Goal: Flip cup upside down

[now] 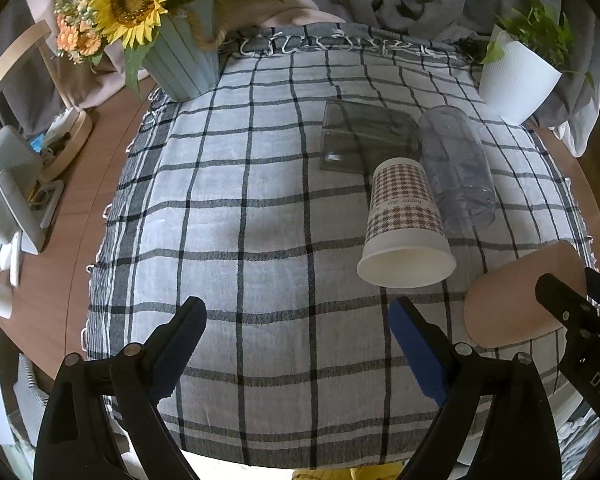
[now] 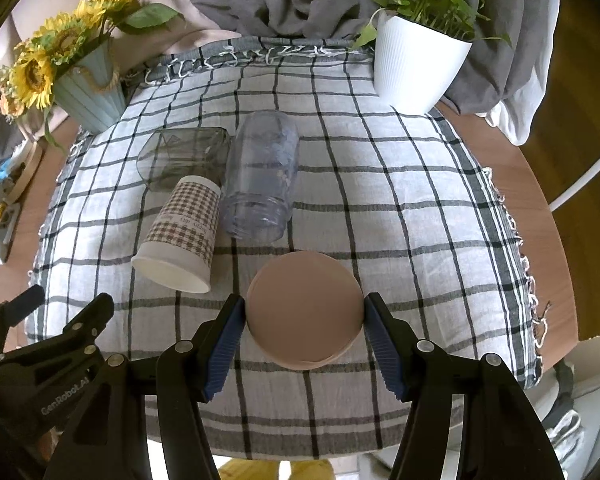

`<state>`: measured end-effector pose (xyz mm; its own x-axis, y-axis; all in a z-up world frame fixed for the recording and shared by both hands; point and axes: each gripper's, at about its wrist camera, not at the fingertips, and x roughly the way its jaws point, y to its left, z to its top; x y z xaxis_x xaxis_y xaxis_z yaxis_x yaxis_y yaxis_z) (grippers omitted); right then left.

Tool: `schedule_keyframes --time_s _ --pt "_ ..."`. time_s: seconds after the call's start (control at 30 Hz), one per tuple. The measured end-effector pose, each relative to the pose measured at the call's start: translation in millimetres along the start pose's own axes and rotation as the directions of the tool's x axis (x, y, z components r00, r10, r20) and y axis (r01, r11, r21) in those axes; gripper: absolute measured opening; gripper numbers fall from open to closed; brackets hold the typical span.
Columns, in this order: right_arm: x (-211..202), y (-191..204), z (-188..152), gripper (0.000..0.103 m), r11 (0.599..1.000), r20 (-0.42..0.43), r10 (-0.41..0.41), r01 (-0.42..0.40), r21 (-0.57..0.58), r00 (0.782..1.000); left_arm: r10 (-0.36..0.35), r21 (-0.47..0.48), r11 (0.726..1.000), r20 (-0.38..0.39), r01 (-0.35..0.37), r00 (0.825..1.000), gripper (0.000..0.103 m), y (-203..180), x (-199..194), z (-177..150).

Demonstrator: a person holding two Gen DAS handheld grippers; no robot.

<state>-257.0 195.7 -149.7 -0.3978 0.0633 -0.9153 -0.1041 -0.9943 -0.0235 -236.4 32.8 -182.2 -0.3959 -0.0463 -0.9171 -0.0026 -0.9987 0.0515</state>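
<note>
My right gripper (image 2: 304, 326) is shut on a tan cup (image 2: 304, 312), its flat base facing the camera, held above the checked cloth (image 2: 400, 208). The same cup shows in the left wrist view (image 1: 520, 300) at the right, with the right gripper on it. My left gripper (image 1: 296, 344) is open and empty above the cloth (image 1: 240, 200). A houndstooth paper cup (image 1: 404, 224) (image 2: 180, 236) lies on its side, mouth toward me. A clear plastic cup (image 1: 456, 168) (image 2: 260, 176) lies beside it. A grey square glass (image 1: 360, 140) (image 2: 180, 156) lies behind them.
A blue pot of sunflowers (image 1: 180, 64) (image 2: 88, 92) stands at the back left. A white pot with a green plant (image 1: 516, 76) (image 2: 416, 64) stands at the back right. Grey fabric hangs behind. Wooden table (image 1: 80, 240) edge carries clutter on the left.
</note>
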Motion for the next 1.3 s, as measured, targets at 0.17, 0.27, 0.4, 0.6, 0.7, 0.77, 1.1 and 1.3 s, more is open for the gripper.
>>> schedule_keyframes --time_s 0.17,0.27,0.4,0.6,0.7,0.77,1.1,1.3 --pt "0.2 -2.0 1.1 0.068 0.999 -0.002 0.026 -0.026 0.023 1.000 -0.020 0.008 1.000 0.004 0.020 1.000 0.094 0.4 -1.5 1.4" --pt "-10.5 -4.4 -1.1 0.087 0.998 0.046 0.026 -0.028 0.050 0.999 -0.013 0.005 1.000 0.018 0.012 1.000 0.094 1.8 -5.2 0.2" --pt "-31.2 -7.1 -5.5 0.087 0.997 0.100 -0.005 -0.003 0.075 0.995 0.005 -0.017 1.000 0.042 -0.004 0.999 0.094 6.4 -20.7 -7.8" --pt "-86.5 -14.7 -28.5 0.087 0.997 0.240 0.020 -0.038 0.071 0.971 0.019 -0.055 0.998 0.145 -0.011 0.989 0.096 6.9 -73.3 -32.4" --pt "-117.4 -20.7 -48.6 0.088 0.997 0.311 0.043 -0.062 0.051 0.950 0.036 -0.078 0.997 0.215 -0.019 0.976 0.102 4.8 -108.7 -53.8" --pt "-135.1 -26.0 -63.4 0.090 0.996 0.338 0.060 -0.077 0.037 0.939 0.049 -0.093 0.995 0.256 -0.026 0.965 0.102 2.5 -131.0 -68.8" --pt "-199.6 -52.4 -138.2 0.090 0.994 0.420 0.098 -0.111 0.007 0.902 0.067 -0.111 0.993 0.349 -0.030 0.935 0.102 -17.6 -210.8 -147.2" --pt "-229.9 -58.0 -171.7 0.090 0.993 0.463 0.111 -0.118 -0.012 0.880 0.090 -0.112 0.992 0.383 -0.050 0.919 0.102 -22.2 -238.6 -179.8"
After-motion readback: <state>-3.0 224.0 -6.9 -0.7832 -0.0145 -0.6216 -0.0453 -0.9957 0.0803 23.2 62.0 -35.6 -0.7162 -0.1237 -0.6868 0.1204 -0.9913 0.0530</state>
